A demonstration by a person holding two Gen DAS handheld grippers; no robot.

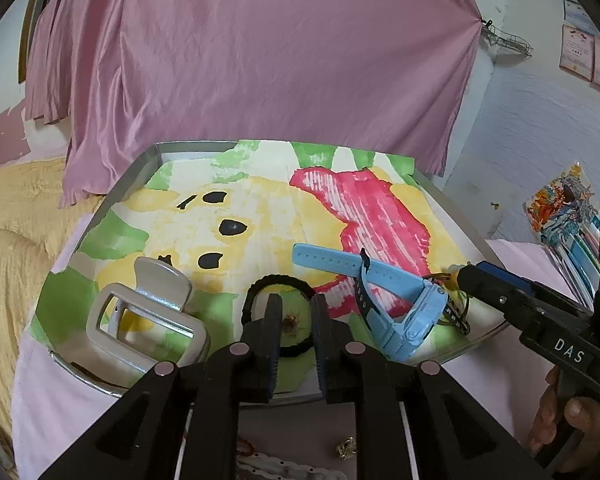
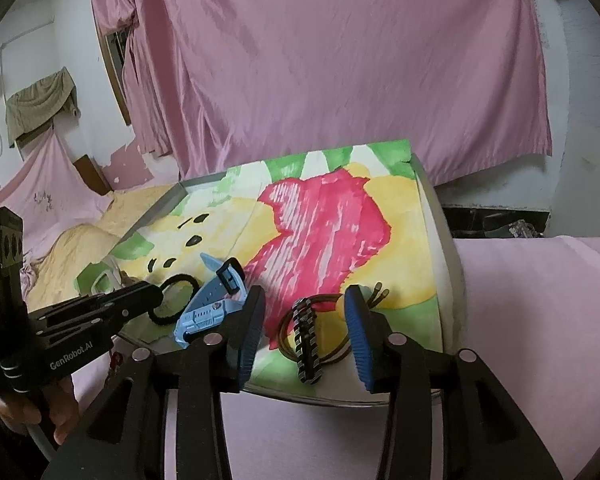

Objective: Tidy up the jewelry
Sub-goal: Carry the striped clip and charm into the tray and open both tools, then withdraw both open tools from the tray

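A metal tray (image 1: 140,164) lined with a colourful painted cloth holds the jewelry. My left gripper (image 1: 294,310) is open over a black hair tie (image 1: 256,286), its fingers inside the ring. A blue watch (image 1: 380,292) lies to its right, a grey hair claw clip (image 1: 148,312) to its left. My right gripper (image 2: 304,312) is open, its fingers on either side of a black-and-white beaded bracelet with brown cords (image 2: 306,340) at the tray's near edge. The watch (image 2: 208,304) and hair tie (image 2: 172,300) also show in the right wrist view.
The tray (image 2: 440,216) rests on a pink-covered surface (image 2: 540,320). A pink curtain (image 1: 260,60) hangs behind it. Yellow bedding (image 1: 8,220) lies to the left. Small gold and red trinkets (image 1: 346,448) lie on the pink cloth below the left gripper.
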